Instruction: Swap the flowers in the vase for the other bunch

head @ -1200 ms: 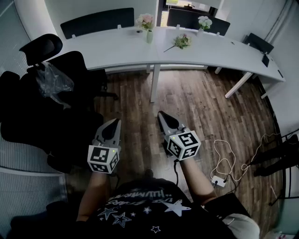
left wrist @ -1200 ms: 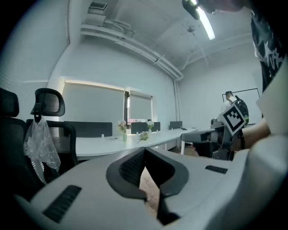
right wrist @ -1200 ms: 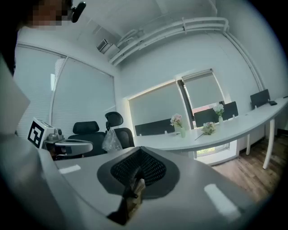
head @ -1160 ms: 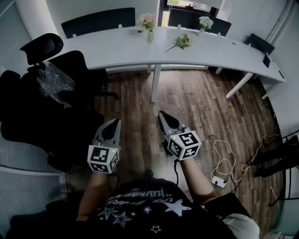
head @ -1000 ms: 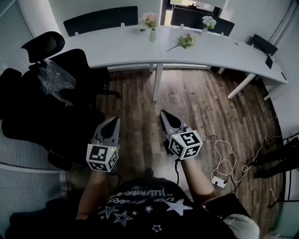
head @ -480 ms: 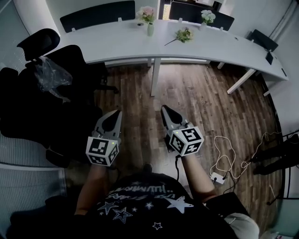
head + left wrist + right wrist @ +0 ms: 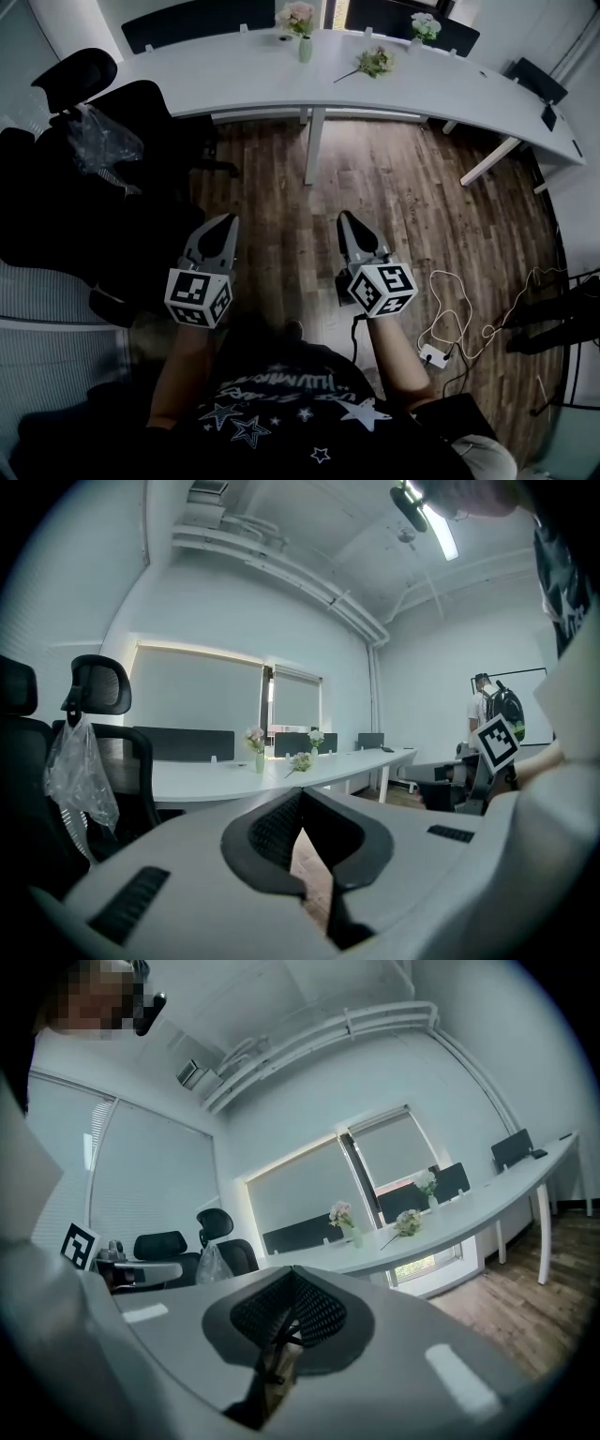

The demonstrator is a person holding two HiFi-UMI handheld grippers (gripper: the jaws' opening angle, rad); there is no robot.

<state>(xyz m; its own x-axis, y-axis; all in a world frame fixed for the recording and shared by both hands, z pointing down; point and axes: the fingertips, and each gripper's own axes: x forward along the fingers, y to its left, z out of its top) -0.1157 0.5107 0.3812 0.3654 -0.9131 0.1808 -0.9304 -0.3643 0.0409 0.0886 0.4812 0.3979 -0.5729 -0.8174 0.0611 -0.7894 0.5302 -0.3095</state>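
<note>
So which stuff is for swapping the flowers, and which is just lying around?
For the job: vase, pink flowers in it, loose bunch.
Just lying about: plastic bag, black chair, cables, white flowers.

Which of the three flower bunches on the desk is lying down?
The middle bunch with its long stem flat on the white desk; the pink bunch in the green vase to its left and the white bunch to its right stand upright.
</note>
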